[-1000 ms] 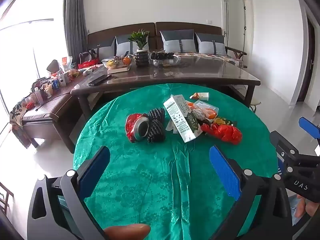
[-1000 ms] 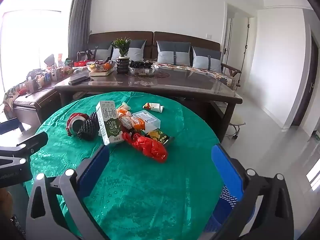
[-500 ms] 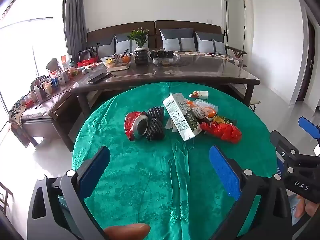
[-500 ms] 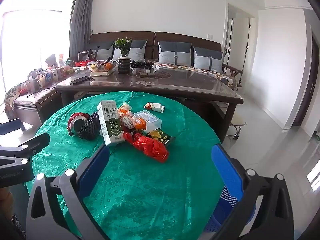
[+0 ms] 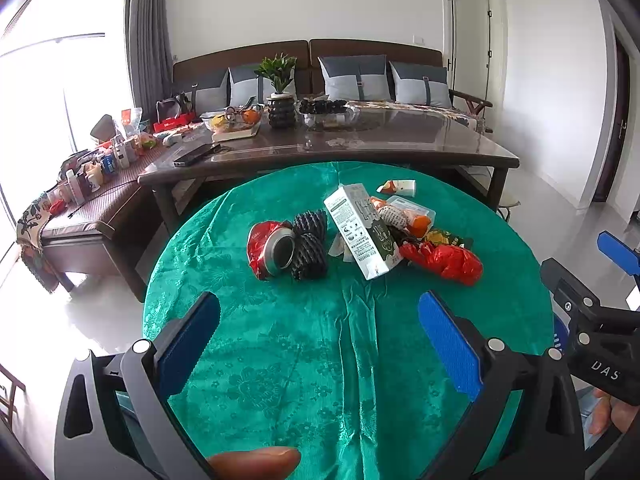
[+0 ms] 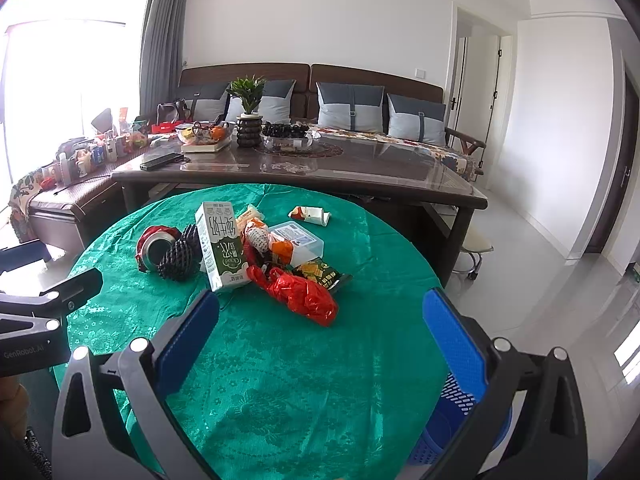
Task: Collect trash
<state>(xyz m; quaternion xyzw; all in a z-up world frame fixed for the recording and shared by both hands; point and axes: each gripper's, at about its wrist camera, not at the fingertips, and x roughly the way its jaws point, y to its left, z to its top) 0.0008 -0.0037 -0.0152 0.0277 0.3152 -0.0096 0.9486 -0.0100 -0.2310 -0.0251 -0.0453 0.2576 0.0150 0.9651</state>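
Left wrist view
Left gripper: blue-padded black tongs, spread wide, holding nothing, above the near half of the round table in a green patterned cloth.
Thumb: tip showing at the bottom edge of the frame.
Trash heap: around the middle of the cloth, toward its far edge.
Crushed red drink can: leftmost in the heap, open end toward the camera.
Two black foam fruit nets: touching the can's right side.
White and green milk carton: lying tilted, just right of the nets.
Crumpled red plastic bag: at the carton's near right corner (touching it, as far as can be told).
Clear plastic box: behind the carton, orange scraps around it.
Small white and orange packet: apart from the heap, near the far edge.
Right gripper: at the cloth's right edge, only partly in frame.

Right wrist view
Right gripper: same blue pads, wide apart, empty, over the near right part of the cloth.
Heap: left of centre; carton standing highest, red bag nearest.
Green and yellow snack wrapper: flat, just behind the red bag.
Blue perforated plastic basket: on the floor below the table's near right edge.
Long dark wooden table: just beyond the far edge.
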